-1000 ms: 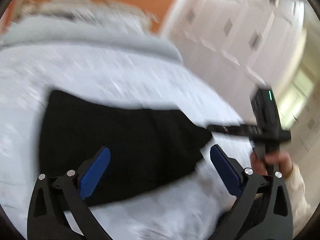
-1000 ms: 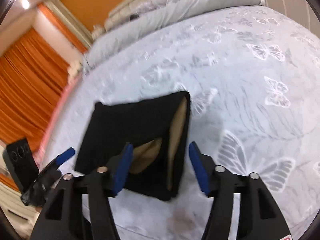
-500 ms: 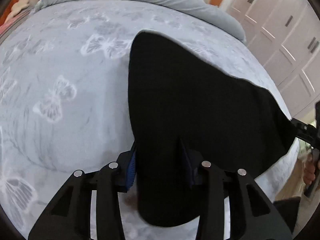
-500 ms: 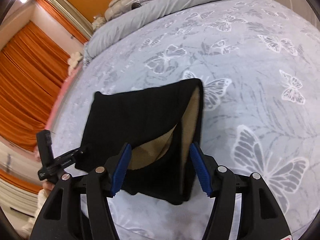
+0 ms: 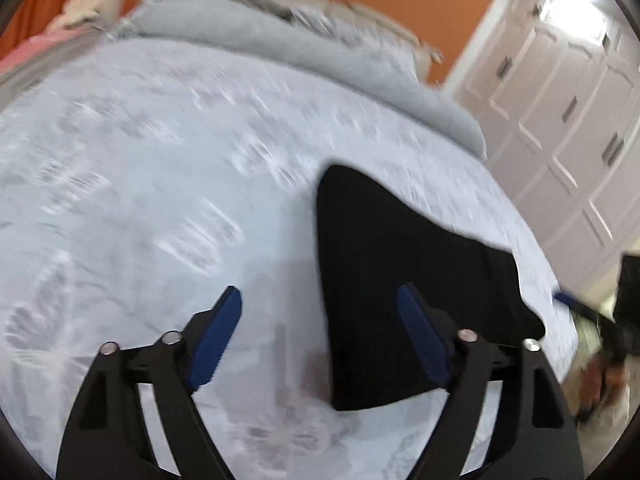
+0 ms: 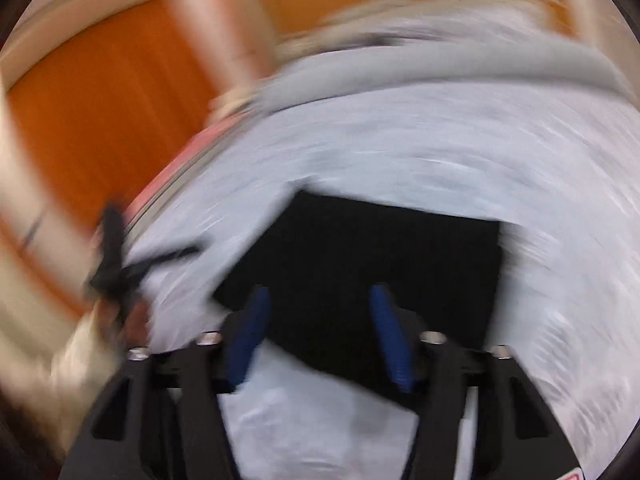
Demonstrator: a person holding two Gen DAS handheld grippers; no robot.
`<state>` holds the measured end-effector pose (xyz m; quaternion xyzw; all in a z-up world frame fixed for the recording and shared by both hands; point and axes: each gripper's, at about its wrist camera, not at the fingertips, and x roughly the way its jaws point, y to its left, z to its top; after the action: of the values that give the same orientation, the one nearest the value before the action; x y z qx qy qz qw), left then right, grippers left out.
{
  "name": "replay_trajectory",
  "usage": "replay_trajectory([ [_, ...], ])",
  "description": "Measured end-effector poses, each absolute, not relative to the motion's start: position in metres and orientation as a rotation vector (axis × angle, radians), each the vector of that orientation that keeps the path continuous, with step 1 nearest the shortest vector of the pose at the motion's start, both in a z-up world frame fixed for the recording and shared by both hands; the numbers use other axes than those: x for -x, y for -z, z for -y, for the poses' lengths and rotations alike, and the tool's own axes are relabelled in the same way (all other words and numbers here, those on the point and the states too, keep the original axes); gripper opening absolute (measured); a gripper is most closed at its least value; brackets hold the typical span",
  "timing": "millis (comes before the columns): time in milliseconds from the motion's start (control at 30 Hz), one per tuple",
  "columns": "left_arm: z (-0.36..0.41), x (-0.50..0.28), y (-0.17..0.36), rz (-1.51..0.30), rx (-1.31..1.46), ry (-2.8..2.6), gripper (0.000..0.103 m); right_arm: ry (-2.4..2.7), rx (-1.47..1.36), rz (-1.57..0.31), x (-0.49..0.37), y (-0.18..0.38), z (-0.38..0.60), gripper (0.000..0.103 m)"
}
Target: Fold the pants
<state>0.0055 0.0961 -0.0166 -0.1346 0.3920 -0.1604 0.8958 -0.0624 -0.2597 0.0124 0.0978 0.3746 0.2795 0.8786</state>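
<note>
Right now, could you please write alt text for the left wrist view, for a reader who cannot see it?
Folded black fabric pants lie on a pale grey bed cover, blurred by motion. The left gripper, with blue pads, hangs over the pants' left edge with its jaws opening and nothing pinched between them. The right gripper shows at the right edge, before white panelled wardrobe doors.

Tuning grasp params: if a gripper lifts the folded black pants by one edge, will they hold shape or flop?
Likely flop: the pants are soft cloth lying flat on the bedspread, with a wavy far edge. Layers may slide apart and unfold; nothing visibly holds them together. Probably light: no visible dent in the bedding.
</note>
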Motion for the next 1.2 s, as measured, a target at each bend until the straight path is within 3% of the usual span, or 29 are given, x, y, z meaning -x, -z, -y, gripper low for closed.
replay_trajectory([
  [67, -0.106, -0.005, 0.011, -0.783, 0.274, 0.267, 0.08, -0.731, -0.107, -0.844, 0.064, 0.003, 0.195, 0.036],
  [200, -0.121, -0.011, 0.009, -0.794, 0.291, 0.181, 0.08, -0.808, 0.043, -0.988, 0.053, 0.054, 0.096, 0.013],
  [433, -0.131, -0.006, -0.001, -0.757, 0.253, 0.126, 0.082, -0.716, -0.022, -1.019, 0.004, 0.083, 0.063, 0.008],
  [533, -0.128, -0.005, -0.005, -0.733, 0.203, 0.101, 0.082, -0.699, 0.079, -0.978, 0.006, 0.088, 0.026, 0.031],
  [567, -0.126, -0.003, -0.007, -0.724, 0.187, 0.098, 0.082, -0.699, 0.119, -0.967, 0.009, 0.09, 0.014, 0.043],
  [600, -0.125, -0.003, -0.009, -0.719, 0.175, 0.095, 0.083, -0.698, 0.14, -0.96, 0.009, 0.091, 0.008, 0.046],
  [867, -0.117, -0.003, -0.011, -0.716, 0.112, 0.067, 0.087, -0.804, 0.023, -0.986, 0.021, 0.065, 0.038, 0.043],
  [1067, -0.106, -0.006, -0.004, -0.749, 0.087, 0.083, 0.087, -0.713, -0.154, -0.836, 0.037, 0.014, 0.142, 0.043],
  [1200, -0.086, -0.009, 0.004, -0.778, 0.056, 0.106, 0.087, -0.43, -0.285, -0.759, 0.029, 0.002, 0.229, 0.057],
])
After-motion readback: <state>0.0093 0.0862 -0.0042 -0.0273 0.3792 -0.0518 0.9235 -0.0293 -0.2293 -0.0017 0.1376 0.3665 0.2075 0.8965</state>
